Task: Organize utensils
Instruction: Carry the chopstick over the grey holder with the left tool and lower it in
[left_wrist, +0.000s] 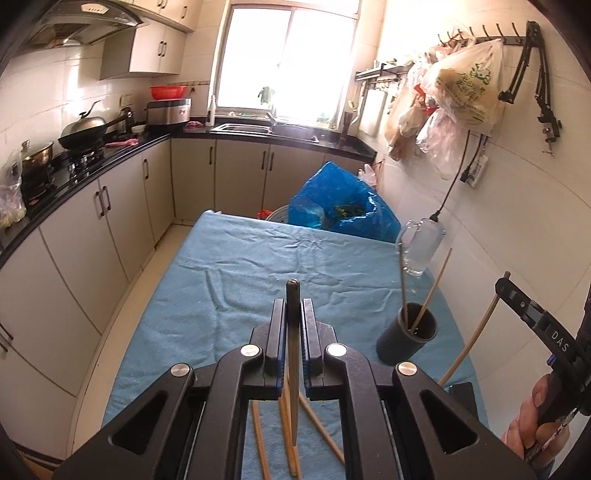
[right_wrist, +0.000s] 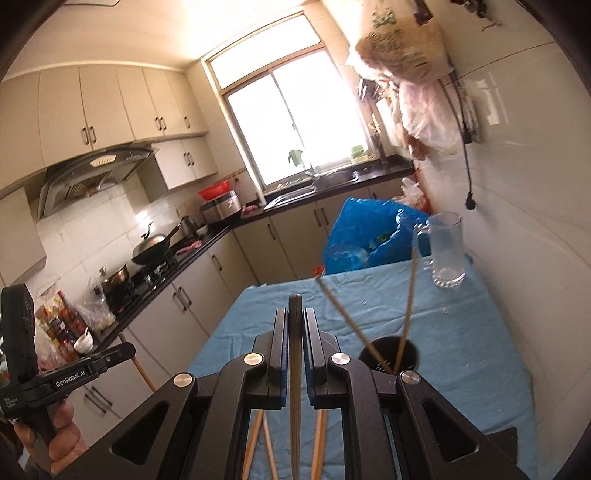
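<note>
Each claw pinched one chopstick: the left claw (left_wrist: 293, 325) and the right claw (right_wrist: 295, 332), both held above the worktop (left_wrist: 229, 266). Next, each stick needed tipping into the cup (left_wrist: 406, 338), which apparently already held two; more lay below (left_wrist: 258, 435).

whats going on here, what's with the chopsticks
A person is sorting chopsticks on a table with a blue cloth, one handheld gripper in each hand. The left gripper and the right gripper each hold one chopstick upright between shut jaws. A dark holder cup already has two sticks standing in it, and a few more chopsticks lie loose on the cloth.
</note>
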